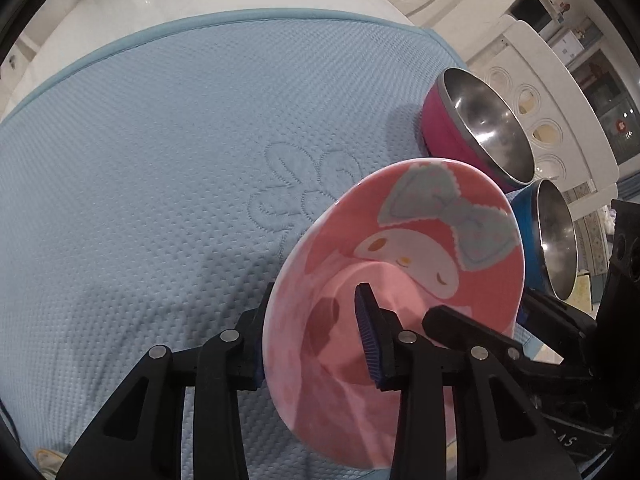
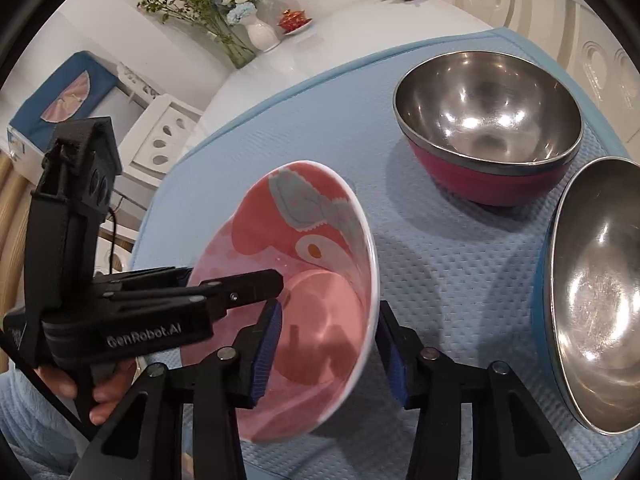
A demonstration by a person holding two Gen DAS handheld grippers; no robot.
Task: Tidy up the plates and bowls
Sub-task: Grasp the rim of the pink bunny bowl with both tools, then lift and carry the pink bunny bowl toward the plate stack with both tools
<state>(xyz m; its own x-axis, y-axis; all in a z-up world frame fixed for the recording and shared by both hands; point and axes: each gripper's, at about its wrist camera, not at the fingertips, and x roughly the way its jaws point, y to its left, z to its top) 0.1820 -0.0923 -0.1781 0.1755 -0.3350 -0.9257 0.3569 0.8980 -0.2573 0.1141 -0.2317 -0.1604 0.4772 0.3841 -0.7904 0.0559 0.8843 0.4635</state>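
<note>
The pink bowl (image 2: 304, 292) with its cartoon print stands on the near part of the blue quilted mat (image 1: 160, 160), and both grippers have its rim. The left gripper (image 1: 316, 344) has its jaws drawn narrow, one pad inside the wall and one outside. The right gripper (image 2: 328, 354) likewise straddles the opposite rim, its jaws somewhat wider; whether its outer pad presses the wall is hard to make out.

Only the right wrist view shows the hand (image 2: 100, 392) on the left gripper's handle, cut off at the frame edge. The left wrist view shows just the right gripper's finger reaching into the bowl.

Farther right stand the blue steel bowl (image 2: 592, 300), near, and the magenta steel bowl (image 2: 488, 120) beyond it, close together and apart from the pink bowl. The blue one is clipped by the frame edge.

Left of the pink bowl the mat lies open up to its piped far edge. Beyond it sits the white table (image 2: 320, 52) with a vase of flowers (image 2: 260, 32).
</note>
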